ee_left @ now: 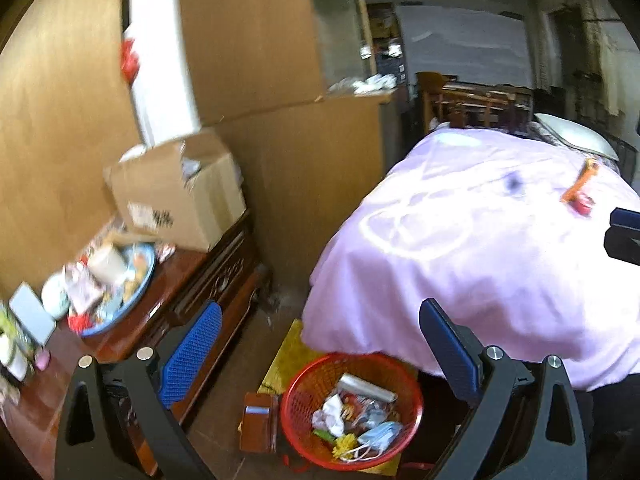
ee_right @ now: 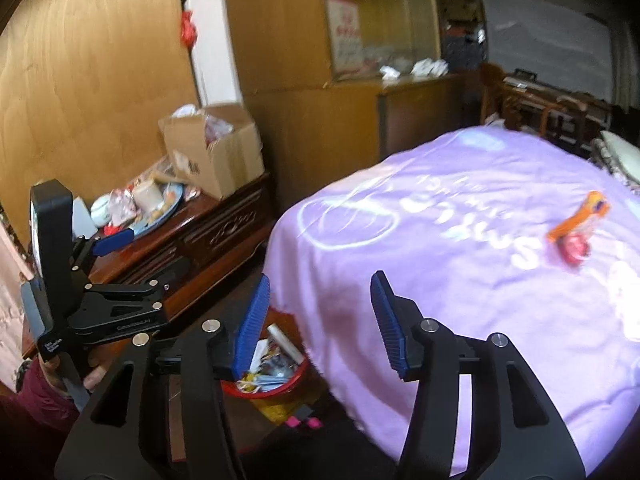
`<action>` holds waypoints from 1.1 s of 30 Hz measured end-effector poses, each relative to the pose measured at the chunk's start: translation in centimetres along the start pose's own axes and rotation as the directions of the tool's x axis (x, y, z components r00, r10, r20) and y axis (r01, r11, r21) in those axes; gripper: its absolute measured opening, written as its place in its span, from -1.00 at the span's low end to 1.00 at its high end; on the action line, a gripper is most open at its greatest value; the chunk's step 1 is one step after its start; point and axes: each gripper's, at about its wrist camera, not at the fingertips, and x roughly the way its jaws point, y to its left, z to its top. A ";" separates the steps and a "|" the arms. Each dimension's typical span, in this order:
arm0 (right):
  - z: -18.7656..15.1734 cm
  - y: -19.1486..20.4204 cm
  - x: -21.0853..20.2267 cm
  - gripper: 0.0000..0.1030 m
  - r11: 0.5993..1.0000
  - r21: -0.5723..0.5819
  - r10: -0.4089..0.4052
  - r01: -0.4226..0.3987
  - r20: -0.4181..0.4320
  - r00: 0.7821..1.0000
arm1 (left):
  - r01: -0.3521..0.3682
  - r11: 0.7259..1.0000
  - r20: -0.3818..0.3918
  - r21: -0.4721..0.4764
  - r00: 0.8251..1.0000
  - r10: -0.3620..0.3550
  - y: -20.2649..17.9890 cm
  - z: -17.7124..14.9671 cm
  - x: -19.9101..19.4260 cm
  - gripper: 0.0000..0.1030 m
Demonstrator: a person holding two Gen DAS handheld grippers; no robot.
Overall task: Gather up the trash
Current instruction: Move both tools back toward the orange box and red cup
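Observation:
A red mesh basket (ee_left: 404, 404) holding wrappers, tissue and a face mask stands on the floor at the foot of the bed; it also shows in the right wrist view (ee_right: 296, 380). An orange wrapper and a red one (ee_right: 576, 228) lie on the lilac bedspread (ee_right: 460, 260), also seen in the left wrist view (ee_left: 580, 192). My left gripper (ee_left: 320, 344) is open and empty above the basket. My right gripper (ee_right: 320, 308) is open and empty over the bed's near corner. The left gripper also shows at the left of the right wrist view (ee_right: 116, 240).
A dark wooden cabinet (ee_left: 212, 284) on the left carries a blue plate of clutter (ee_left: 116, 284) and an open cardboard box (ee_left: 180, 196). Wooden panels line the wall behind. A small brown box (ee_left: 258, 420) stands on the floor beside the basket.

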 end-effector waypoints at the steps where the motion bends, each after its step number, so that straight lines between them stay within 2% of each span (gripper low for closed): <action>1: 0.0 -0.6 -0.7 0.09 1.000 0.004 -0.012 0.011 0.018 1.000 | 0.006 1.000 0.010 0.015 1.000 -0.006 -0.9 0.5 -0.4 0.89; 8: -0.2 -5.9 -3.7 0.22 0.995 0.069 -0.081 0.076 0.076 0.994 | 0.053 0.990 0.059 0.131 0.996 -0.061 -7.9 3.4 -2.1 0.89; 14: -1.5 -12.3 -4.3 0.24 0.976 0.158 -0.164 0.153 0.055 0.985 | 0.100 0.966 0.060 0.237 0.991 -0.118 -14.2 5.0 -1.4 0.89; 20: -3.6 -19.7 -3.5 0.24 0.933 0.276 -0.240 0.233 -0.008 0.971 | 0.194 0.936 0.009 0.294 0.979 -0.206 -21.1 6.3 1.3 0.89; 26: -5.5 -26.4 -2.6 0.24 0.873 0.373 -0.308 0.314 -0.075 0.948 | 0.254 0.913 -0.058 0.321 0.967 -0.248 -26.1 6.7 5.1 0.89; 33: -6.4 -31.0 -0.9 0.25 0.825 0.403 -0.380 0.397 -0.124 0.917 | 0.308 0.898 -0.140 0.315 0.951 -0.277 -30.4 7.1 9.6 0.89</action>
